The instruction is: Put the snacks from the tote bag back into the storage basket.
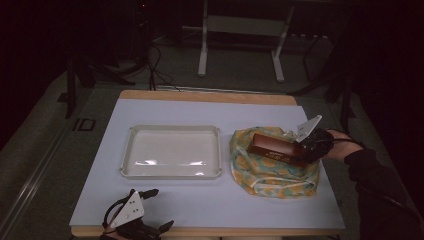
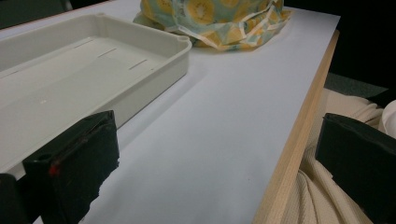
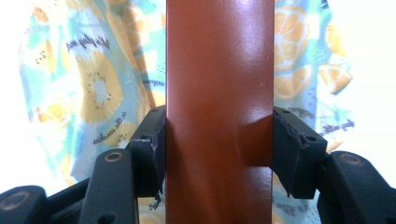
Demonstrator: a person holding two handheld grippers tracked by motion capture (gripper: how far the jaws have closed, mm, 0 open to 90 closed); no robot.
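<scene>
A long reddish-brown box (image 1: 270, 148) lies over a crumpled cloth (image 1: 272, 175) printed with orange and kiwi slices, at the right of the table. My right gripper (image 1: 301, 151) is shut on the box's right end. In the right gripper view the box (image 3: 218, 93) stands between both pads (image 3: 156, 140), with the cloth (image 3: 93, 84) behind it. An empty white tray (image 1: 175, 128) sits at the table's middle. My left gripper (image 1: 161, 207) rests at the near left edge, open with nothing between its jaws. In the left gripper view this gripper (image 2: 217, 140) faces the tray (image 2: 154, 79) and the cloth (image 2: 219, 18).
A pale blue sheet (image 1: 210, 200) covers the table, with a wooden edge (image 2: 294, 149) at the near side. A cream garment (image 2: 327, 200) shows past that edge. A metal frame (image 1: 240, 40) and cables (image 1: 155, 70) stand on the floor behind the table.
</scene>
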